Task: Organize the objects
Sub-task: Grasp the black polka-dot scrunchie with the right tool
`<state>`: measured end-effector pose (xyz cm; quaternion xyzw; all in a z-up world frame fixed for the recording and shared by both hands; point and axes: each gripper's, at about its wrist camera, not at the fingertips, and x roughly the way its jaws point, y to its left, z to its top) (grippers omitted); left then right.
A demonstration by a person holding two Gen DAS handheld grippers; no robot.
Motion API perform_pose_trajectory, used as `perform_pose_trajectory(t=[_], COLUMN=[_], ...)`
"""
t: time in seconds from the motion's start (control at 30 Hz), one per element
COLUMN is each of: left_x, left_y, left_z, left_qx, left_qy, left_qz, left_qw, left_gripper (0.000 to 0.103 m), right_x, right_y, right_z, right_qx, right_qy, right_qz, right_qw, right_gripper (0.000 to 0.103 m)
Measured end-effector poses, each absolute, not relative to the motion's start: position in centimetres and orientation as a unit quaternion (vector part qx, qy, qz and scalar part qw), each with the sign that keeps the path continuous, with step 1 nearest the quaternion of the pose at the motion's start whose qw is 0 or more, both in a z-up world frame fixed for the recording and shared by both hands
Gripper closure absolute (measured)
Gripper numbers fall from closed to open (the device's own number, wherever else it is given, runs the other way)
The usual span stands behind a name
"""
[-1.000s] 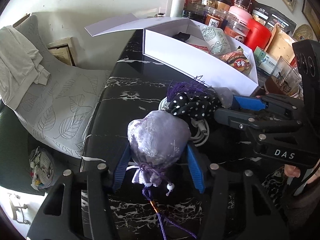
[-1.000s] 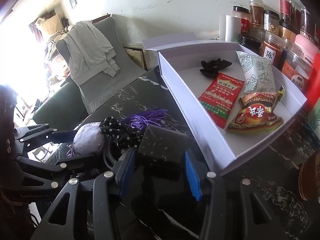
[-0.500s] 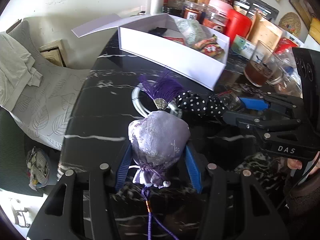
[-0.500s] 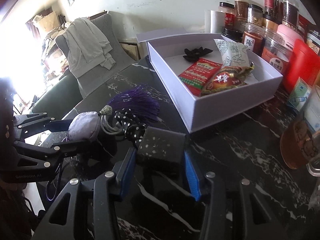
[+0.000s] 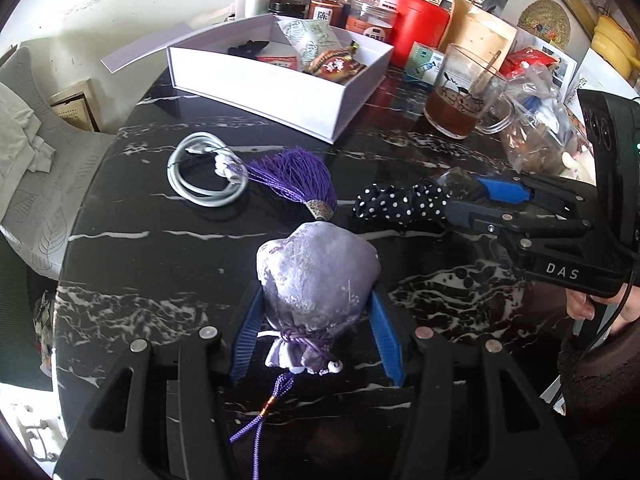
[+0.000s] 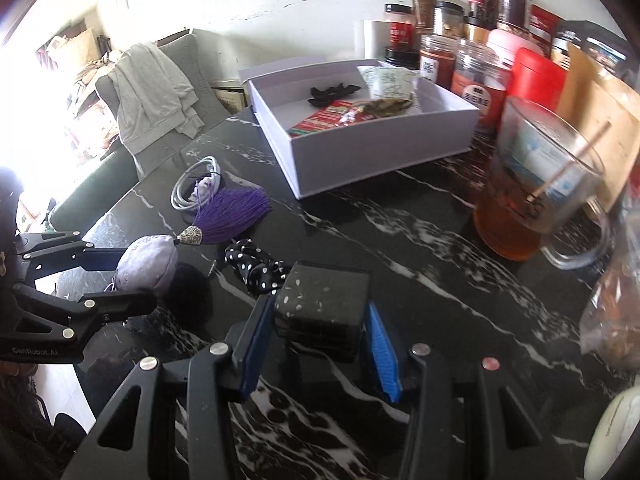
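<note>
Sachet (image 5: pixel 316 276), pinched at its neck by the left tool (image 5: pixel 316 336), hangs above the near desk (image 5: pixel 140 272); right tool (image 6: pixel 320 340) clamps a black block (image 6: pixel 324 304), likely both bound for the far white box (image 5: pixel 272 92).

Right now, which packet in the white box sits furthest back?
The pale green-printed packet, propped against the white box's far wall by the jars; the red flat packet and crinkled red-gold one lie nearer.

A lavender brocade sachet (image 5: pixel 316 276), tied shut at its neck with purple cord, trails a purple tassel (image 5: pixel 294 178) across the black marble tabletop. Beside it lies a black polka-dot bow (image 5: pixel 400 202). A coiled grey cable (image 5: pixel 200 174) rests nearby. A speckled black block (image 6: pixel 324 308) sits upright.
</note>
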<state>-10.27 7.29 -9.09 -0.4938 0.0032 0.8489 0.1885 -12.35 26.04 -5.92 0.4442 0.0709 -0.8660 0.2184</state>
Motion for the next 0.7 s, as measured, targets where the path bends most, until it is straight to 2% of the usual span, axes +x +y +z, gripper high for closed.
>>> perform_pose_trajectory(t=[0.17,0.2,0.3,0.33,0.5,0.7], left_x=[-10.1,-10.1,-10.2,-10.2,-10.5,-11.1], left_y=[8.3,8.4,8.3,8.3,7.8,6.8], left_z=[-9.4,-9.4,-9.5,-9.4,-9.4,-9.4], left_qx=[-0.497,-0.497,-0.499,-0.499,-0.501,-0.502], left_qy=[0.008,0.007,0.004,0.005,0.005,0.011], left_qz=[0.848,0.848,0.847,0.848,0.848,0.851], left_qw=[0.185,0.183,0.181,0.180,0.171,0.152], left_gripper=[0.053,0.053,0.053,0.053,0.053,0.053], right_x=[-11.2,-10.9,-10.2,-10.0,-9.9,-11.4], right_y=[26.8,26.7,26.2,25.8,23.8,21.2], right_z=[-5.7,-5.4,-4.5,-4.2,-3.6,-4.8], right_qx=[0.434,0.425,0.400,0.391,0.375,0.410], right_qy=[0.092,0.099,0.124,0.133,0.166,0.202], right_qz=[-0.869,-0.872,-0.878,-0.879,-0.865,-0.837], right_qw=[0.219,0.223,0.234,0.240,0.288,0.300], right_gripper=[0.055,0.053,0.039,0.038,0.038,0.038])
